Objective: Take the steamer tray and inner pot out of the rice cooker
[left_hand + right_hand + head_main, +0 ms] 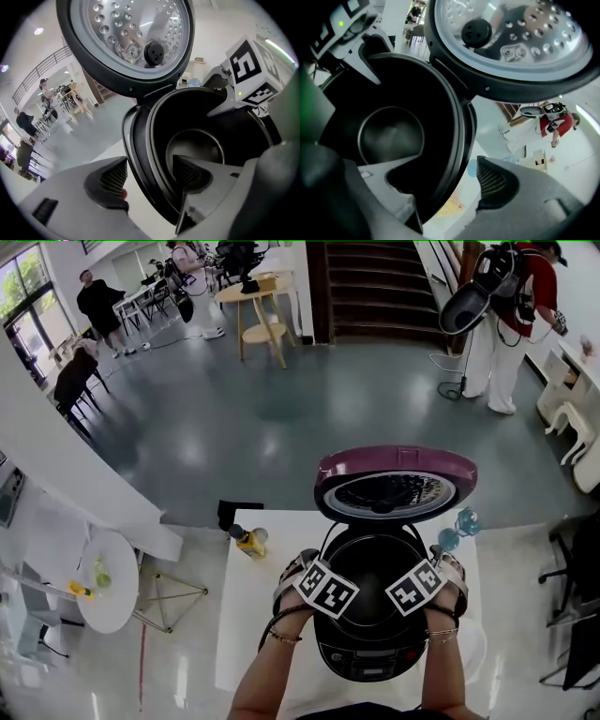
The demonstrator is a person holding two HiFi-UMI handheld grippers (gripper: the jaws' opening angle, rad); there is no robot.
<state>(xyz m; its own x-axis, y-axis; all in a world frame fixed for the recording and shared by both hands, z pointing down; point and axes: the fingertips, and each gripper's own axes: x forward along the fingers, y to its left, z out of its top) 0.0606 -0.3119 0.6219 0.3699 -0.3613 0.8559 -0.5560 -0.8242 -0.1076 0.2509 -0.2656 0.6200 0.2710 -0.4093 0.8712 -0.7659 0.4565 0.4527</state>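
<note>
Now left gripper (150, 176) and right gripper (445, 183) point steeply down.
Jaws spread, straddling the inner pot's (194, 145) rim, no pinch.

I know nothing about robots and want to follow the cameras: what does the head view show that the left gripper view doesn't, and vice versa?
Only the head view: the person's arms, a yellow bottle beside the rice cooker, and the cooker's buttons. Only the left gripper view: how the left gripper stands, jaws open astride the cooker's rim, and the round bottom of the pot. Both: the cooker with its lid raised.
</note>
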